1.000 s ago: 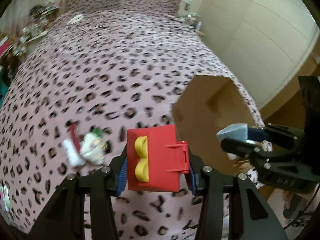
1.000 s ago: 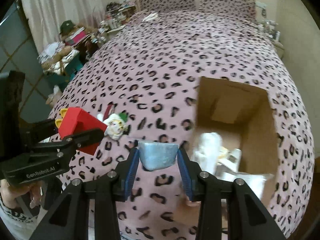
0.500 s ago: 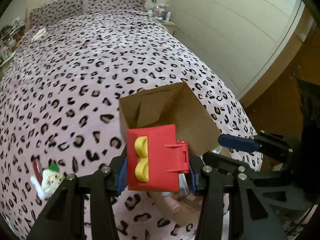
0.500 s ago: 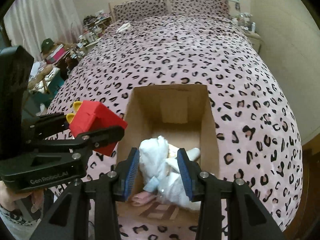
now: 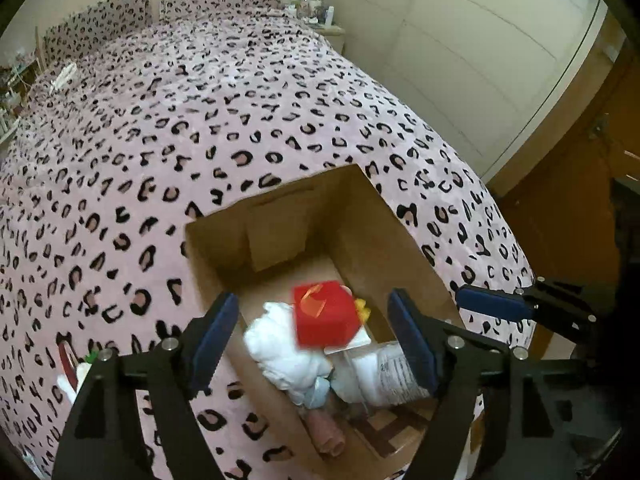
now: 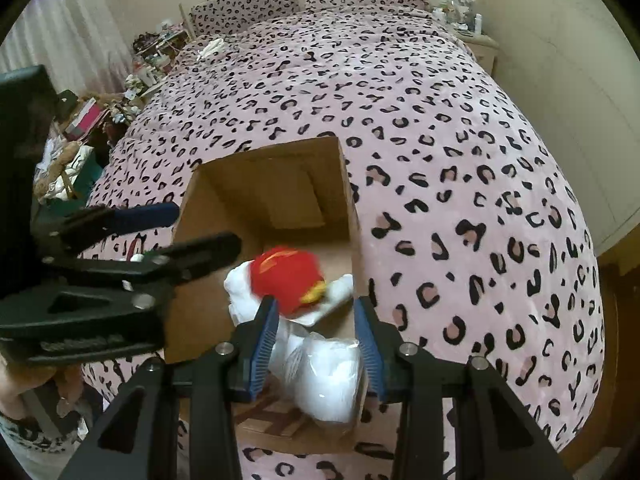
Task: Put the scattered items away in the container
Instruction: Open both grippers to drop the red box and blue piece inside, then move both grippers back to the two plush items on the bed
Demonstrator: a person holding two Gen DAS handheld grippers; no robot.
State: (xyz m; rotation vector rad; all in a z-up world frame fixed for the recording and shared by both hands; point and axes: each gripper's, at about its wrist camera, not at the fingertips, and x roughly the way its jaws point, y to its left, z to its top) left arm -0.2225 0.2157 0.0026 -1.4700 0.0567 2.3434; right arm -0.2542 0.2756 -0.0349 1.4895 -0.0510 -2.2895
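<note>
Now the red block [image 5: 325,313] sits between the opening left gripper [image 5: 316,332].

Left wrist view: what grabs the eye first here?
The red toy block, blurred, inside the open cardboard box atop white bundles, clear of the left gripper, whose jaws are opening. Around the box spreads the pink leopard-print bedspread; the right gripper hangs empty over the box.

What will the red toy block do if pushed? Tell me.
The red toy block looks like rigid, boxy plastic, so it would probably slide or tip rather than roll. It sits in the cardboard box on soft white bundles, so likely unsteady.
</note>
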